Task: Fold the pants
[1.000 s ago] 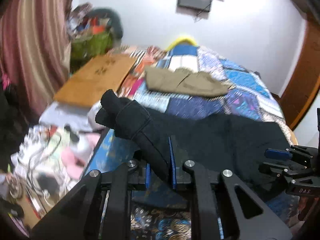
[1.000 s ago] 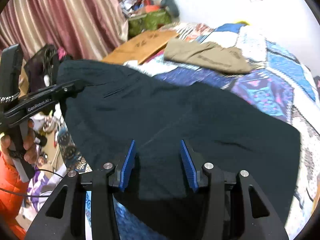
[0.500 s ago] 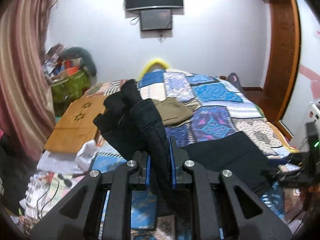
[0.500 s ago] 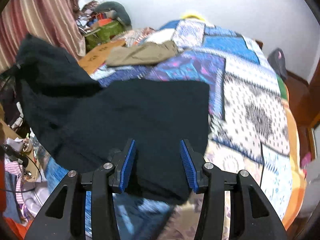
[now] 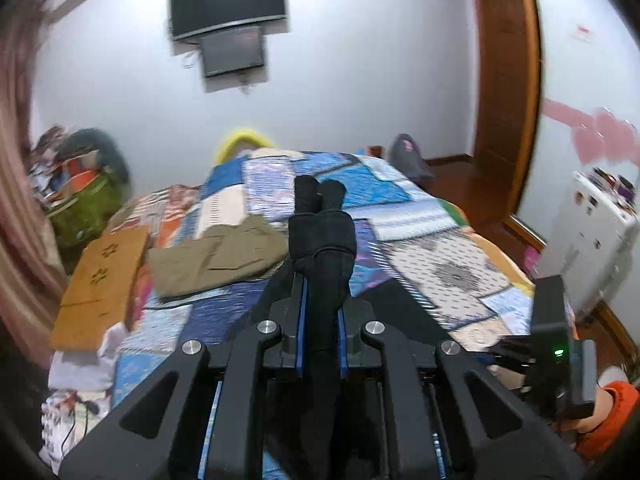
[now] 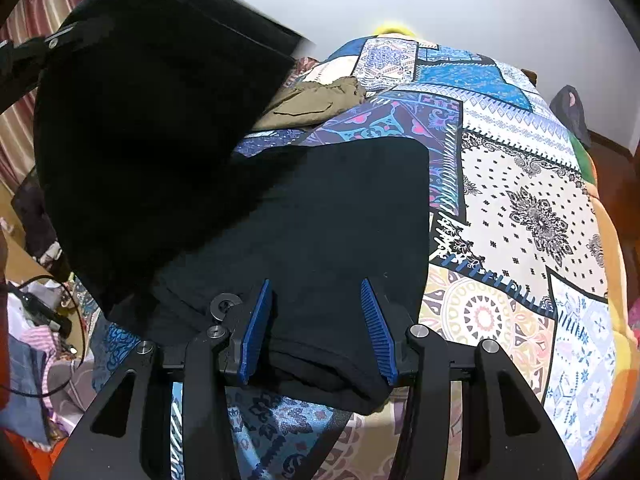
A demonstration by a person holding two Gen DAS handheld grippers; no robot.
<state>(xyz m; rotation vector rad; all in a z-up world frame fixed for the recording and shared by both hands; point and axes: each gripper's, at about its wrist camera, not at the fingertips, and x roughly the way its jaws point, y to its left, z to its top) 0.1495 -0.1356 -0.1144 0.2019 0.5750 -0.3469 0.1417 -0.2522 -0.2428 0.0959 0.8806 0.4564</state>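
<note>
The black pants (image 6: 336, 216) lie partly flat on the patchwork bed (image 6: 520, 208), with their left part lifted high in the air (image 6: 152, 128). My left gripper (image 5: 322, 312) is shut on a bunched end of the black pants (image 5: 322, 248), held up over the bed. My right gripper (image 6: 316, 328) is open, its blue pads (image 6: 256, 328) on either side of the pants' near edge, low over the bed. The left gripper's body shows at the upper left of the right wrist view (image 6: 24, 56).
Folded khaki pants (image 5: 216, 256) lie further up the bed, also in the right wrist view (image 6: 316, 100). A wooden board (image 5: 100, 272) and floor clutter lie left of the bed. A TV (image 5: 228, 0) hangs on the far wall. A white cabinet (image 5: 596, 232) stands at right.
My left gripper has raised its end of the black pants and swung right, over the bed. The right gripper stays open and has settled lower at the pants' near edge.
</note>
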